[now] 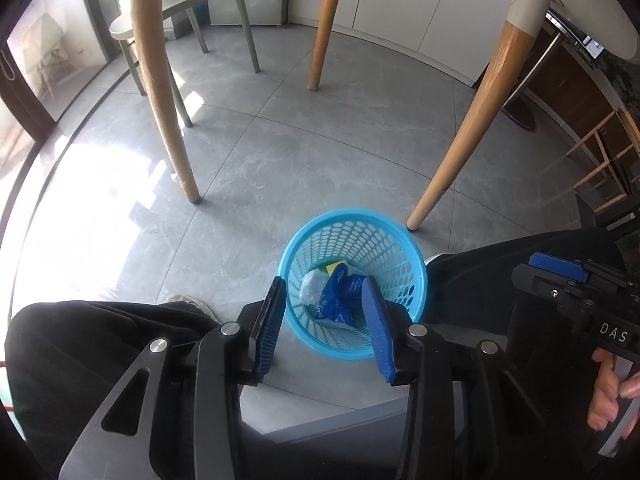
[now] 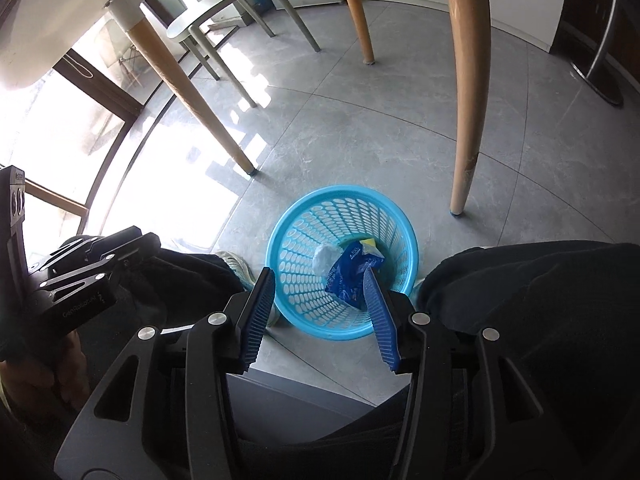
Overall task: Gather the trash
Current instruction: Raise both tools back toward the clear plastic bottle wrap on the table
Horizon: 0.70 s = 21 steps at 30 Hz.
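Left claw [image 1: 324,324]: jaws spread wide, nothing between the blue pads, hanging above the near rim of the basket. Right claw [image 2: 320,312]: same, jaws wide and empty, also above the near rim.

In the left wrist view the right claw shows side-on at the right edge [image 1: 560,276], a hand [image 1: 612,396] on its grip. In the right wrist view the left claw shows side-on at the left edge [image 2: 96,264].

Blue perforated basket [image 1: 396,252] stands upright on the grey tiled floor [image 1: 280,152], between the person's knees in black trousers [image 1: 100,344].

Trash lies on the basket's bottom:
- blue wrapper [image 1: 340,296], crumpled, white print on it
- white crumpled wad [image 1: 312,288], touching the wrapper's left side
- yellow piece [image 1: 333,268], at the far side, partly under the wrapper; probably a sponge or packet, can't tell

Around the basket: wooden table legs [image 1: 452,164], one just beyond the basket's right rim, one further off to the left, another far back. Pale green chair [image 1: 192,4] well apart at the far left, by the glass door [image 1: 32,64]. A shoe [image 2: 236,264] sits just beside the basket's left wall.
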### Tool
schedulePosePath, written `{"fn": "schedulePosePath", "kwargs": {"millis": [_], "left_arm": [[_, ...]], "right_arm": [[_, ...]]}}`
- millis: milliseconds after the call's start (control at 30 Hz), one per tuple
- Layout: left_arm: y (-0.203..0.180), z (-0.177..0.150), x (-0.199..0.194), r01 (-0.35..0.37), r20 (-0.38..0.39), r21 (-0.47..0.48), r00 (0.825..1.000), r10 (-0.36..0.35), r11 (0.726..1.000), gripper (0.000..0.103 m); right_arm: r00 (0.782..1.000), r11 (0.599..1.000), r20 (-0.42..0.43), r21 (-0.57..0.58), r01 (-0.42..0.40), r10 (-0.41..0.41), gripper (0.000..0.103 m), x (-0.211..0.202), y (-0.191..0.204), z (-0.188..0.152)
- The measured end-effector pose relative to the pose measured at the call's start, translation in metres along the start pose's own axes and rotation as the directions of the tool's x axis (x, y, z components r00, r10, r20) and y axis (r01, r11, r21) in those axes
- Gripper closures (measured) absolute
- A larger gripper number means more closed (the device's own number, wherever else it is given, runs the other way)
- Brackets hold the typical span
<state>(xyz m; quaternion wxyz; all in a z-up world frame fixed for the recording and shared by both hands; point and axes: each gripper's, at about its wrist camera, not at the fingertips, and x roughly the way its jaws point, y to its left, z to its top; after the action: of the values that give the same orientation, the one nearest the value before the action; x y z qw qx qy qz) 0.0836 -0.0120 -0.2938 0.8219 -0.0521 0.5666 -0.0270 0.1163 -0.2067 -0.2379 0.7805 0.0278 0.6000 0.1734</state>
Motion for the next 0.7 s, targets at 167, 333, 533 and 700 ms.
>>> {"fn": "schedulePosePath", "kwargs": {"millis": [167, 333, 533, 700], "left_arm": [[0.005, -0.005, -0.039, 0.022, 0.065, -0.013, 0.998, -0.021, 1.0, 0.058], [0.009, -0.004, -0.084, 0.042, 0.154, -0.025, 0.987, -0.038, 0.999, 0.051], [0.007, 0.016, -0.141, 0.053, 0.3, -0.013, 0.953, -0.047, 0.999, 0.046], [0.002, 0.037, -0.176, 0.045, 0.399, 0.007, 0.916, -0.044, 0.999, 0.041]], "right_arm": [[0.996, 0.999, 0.088, -0.044, -0.008, 0.011, 0.052, -0.042, 0.011, -0.001], [0.981, 0.996, 0.191, -0.093, -0.014, 0.032, 0.048, -0.09, 0.026, 0.003], [0.944, 0.987, 0.327, -0.159, 0.008, 0.045, 0.042, -0.145, 0.049, 0.022], [0.905, 0.978, 0.42, -0.21, 0.021, 0.071, 0.038, -0.182, 0.067, 0.045]]}}
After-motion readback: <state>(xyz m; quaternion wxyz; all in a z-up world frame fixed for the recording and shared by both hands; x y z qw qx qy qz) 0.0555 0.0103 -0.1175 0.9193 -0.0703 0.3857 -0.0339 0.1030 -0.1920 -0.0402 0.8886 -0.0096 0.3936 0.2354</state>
